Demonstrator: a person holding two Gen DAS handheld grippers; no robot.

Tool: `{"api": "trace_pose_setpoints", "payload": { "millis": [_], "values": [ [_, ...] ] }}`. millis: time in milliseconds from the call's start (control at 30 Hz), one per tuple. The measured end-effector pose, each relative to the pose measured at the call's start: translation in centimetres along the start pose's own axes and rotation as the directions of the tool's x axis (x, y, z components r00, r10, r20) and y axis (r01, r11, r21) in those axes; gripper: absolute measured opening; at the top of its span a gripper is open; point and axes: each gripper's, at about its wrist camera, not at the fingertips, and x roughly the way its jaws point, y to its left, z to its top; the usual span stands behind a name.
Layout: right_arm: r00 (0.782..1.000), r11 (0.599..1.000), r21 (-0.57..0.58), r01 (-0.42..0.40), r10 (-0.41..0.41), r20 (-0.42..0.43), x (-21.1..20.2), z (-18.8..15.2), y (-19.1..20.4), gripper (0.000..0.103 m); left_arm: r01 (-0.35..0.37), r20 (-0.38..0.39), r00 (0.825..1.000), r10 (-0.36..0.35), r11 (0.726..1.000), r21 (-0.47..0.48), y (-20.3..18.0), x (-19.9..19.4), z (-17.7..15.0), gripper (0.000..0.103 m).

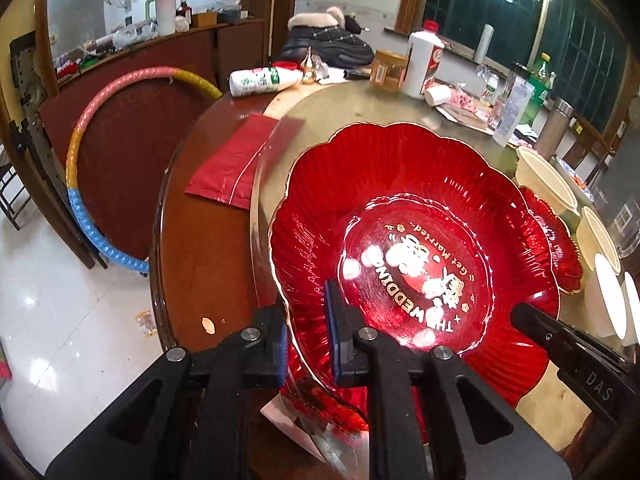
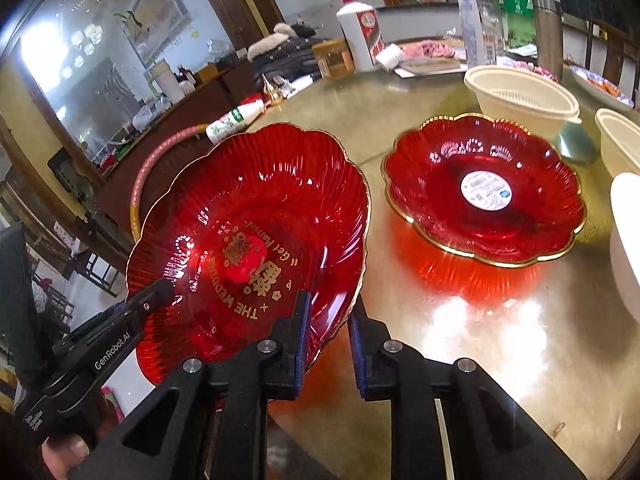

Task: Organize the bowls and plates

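Note:
A red scalloped glass plate with gold wedding lettering (image 1: 404, 216) (image 2: 256, 216) is held tilted above the glass turntable (image 1: 320, 108). My left gripper (image 1: 306, 332) is shut on its near-left rim. My right gripper (image 2: 328, 336) is shut on its near-right rim, and its finger (image 1: 536, 320) shows in the left view. A second red plate with a white sticker (image 2: 484, 188) lies flat on the turntable to the right, partly hidden in the left view (image 1: 560, 240). Cream bowls (image 2: 524, 96) (image 1: 544, 184) stand beyond it, and another (image 2: 618, 136) sits further right.
A white liquor bottle (image 1: 424, 60) (image 2: 362, 32), a fallen white bottle (image 1: 264, 80), a green bottle (image 2: 518, 4), a steel flask (image 2: 550, 36) and food packs crowd the table's far side. A red bag (image 1: 236, 160) lies on the wooden rim. A hoop (image 1: 88, 148) leans left.

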Motion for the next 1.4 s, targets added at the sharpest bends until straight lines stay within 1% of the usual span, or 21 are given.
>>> {"api": "trace_pose_setpoints", "payload": {
  "millis": [167, 233, 300, 333, 367, 433, 500, 600, 667, 733, 767, 833, 867, 933, 967, 1000, 1067, 1100, 1200, 1300, 1400],
  "values": [
    [1.0, 1.0, 0.008, -0.011, 0.011, 0.0, 0.7, 0.5, 0.2, 0.021, -0.011, 0.003, 1.0, 0.011, 1.0, -0.019, 0.3, 0.7, 0.5, 0.013],
    [1.0, 1.0, 0.005, -0.019, 0.019, -0.001, 0.8, 0.7, 0.5, 0.026, -0.01, -0.008, 1.0, 0.01, 1.0, -0.026, 0.5, 1.1, 0.7, 0.013],
    [0.999, 0.999, 0.009, -0.038, 0.038, 0.003, 0.8, 0.9, 0.7, 0.035, 0.017, -0.026, 1.0, -0.018, 0.999, -0.038, 0.7, 1.3, 0.8, 0.015],
    [0.998, 0.998, 0.01, -0.059, 0.059, 0.003, 0.7, 0.9, 0.7, 0.042, 0.04, -0.04, 0.998, -0.042, 0.998, -0.051, 0.9, 1.3, 0.9, 0.023],
    [0.997, 0.997, 0.01, -0.078, 0.078, 0.006, 0.6, 0.8, 0.6, 0.053, 0.052, -0.048, 0.997, -0.055, 0.997, -0.061, 1.1, 1.3, 1.0, 0.038],
    [0.995, 0.995, 0.014, -0.095, 0.095, 0.025, 0.0, 0.8, 0.3, 0.066, 0.077, -0.036, 0.996, -0.082, 0.991, -0.112, 2.0, 0.7, 1.2, 0.054],
    [0.994, 0.995, 0.03, -0.092, 0.09, 0.068, -1.4, 0.6, -0.6, 0.073, 0.065, 0.033, 0.998, -0.06, 0.981, -0.184, 3.2, -1.1, 1.7, 0.059],
    [0.989, 0.989, 0.109, -0.095, 0.081, 0.127, -3.6, 0.6, -3.2, 0.078, 0.062, 0.14, 0.99, -0.031, 0.973, -0.222, 3.6, -4.0, 2.8, 0.072],
    [0.983, 0.975, 0.2, -0.1, 0.066, 0.171, -4.9, 0.7, -5.7, 0.083, 0.108, 0.192, 0.979, -0.07, 0.974, -0.199, 2.3, -5.7, 4.1, 0.081],
    [0.978, 0.952, 0.292, -0.088, 0.028, 0.206, -5.7, 0.7, -8.1, 0.086, 0.157, 0.205, 0.971, -0.126, 0.978, -0.141, 0.1, -6.5, 5.2, 0.082],
    [0.978, 0.94, 0.332, -0.074, 0.003, 0.209, -5.9, 0.7, -9.1, 0.087, 0.19, 0.195, 0.966, -0.171, 0.978, -0.084, -1.9, -6.7, 5.8, 0.083],
    [0.981, 0.921, 0.385, -0.065, -0.013, 0.196, -5.8, 0.7, -10.7, 0.087, 0.273, 0.136, 0.953, -0.271, 0.962, 0.006, -5.1, -6.1, 6.8, 0.086],
    [0.983, 0.913, 0.402, -0.063, -0.012, 0.182, -5.5, 0.7, -11.3, 0.087, 0.325, 0.052, 0.943, -0.328, 0.944, 0.061, -7.4, -4.8, 7.6, 0.086],
    [0.989, 0.902, 0.428, -0.059, -0.007, 0.151, -4.9, 0.9, -12.2, 0.087, 0.367, -0.088, 0.929, -0.359, 0.925, 0.098, -10.5, -2.4, 8.4, 0.086],
    [0.99, 0.897, 0.438, -0.067, 0.005, 0.141, -4.5, 0.9, -12.5, 0.087, 0.37, -0.173, 0.92, -0.351, 0.924, 0.097, -12.2, -0.6, 8.9, 0.086],
    [0.991, 0.893, 0.444, -0.072, 0.012, 0.137, -4.3, 1.2, -12.9, 0.087, 0.356, -0.213, 0.918, -0.333, 0.931, 0.078, -13.1, 0.6, 9.1, 0.086],
    [0.991, 0.882, 0.464, -0.079, 0.018, 0.134, -3.9, 1.4, -13.8, 0.087, 0.364, -0.257, 0.903, -0.344, 0.931, 0.036, -14.8, 2.5, 9.5, 0.086],
    [0.99, 0.88, 0.468, -0.082, 0.019, 0.137, -3.8, 1.7, -14.3, 0.087, 0.358, -0.27, 0.902, -0.337, 0.933, 0.03, -15.2, 3.2, 9.7, 0.086],
    [0.991, 0.866, 0.494, -0.071, 0.004, 0.135, -3.5, 2.1, -15.4, 0.087, 0.321, -0.287, 0.911, -0.296, 0.946, 0.045, -16.9, 4.9, 10.0, 0.086],
    [0.99, 0.851, 0.519, -0.078, 0.003, 0.143, -3.2, 2.6, -16.6, 0.087, 0.268, -0.268, 0.933, -0.24, 0.961, 0.073, -17.9, 5.9, 10.3, 0.086],
    [0.99, 0.851, 0.519, -0.08, 0.007, 0.142, -2.6, 2.9, -16.9, 0.087, 0.259, -0.257, 0.94, -0.226, 0.961, 0.102, -18.8, 5.7, 10.6, 0.086]
  ]
}}
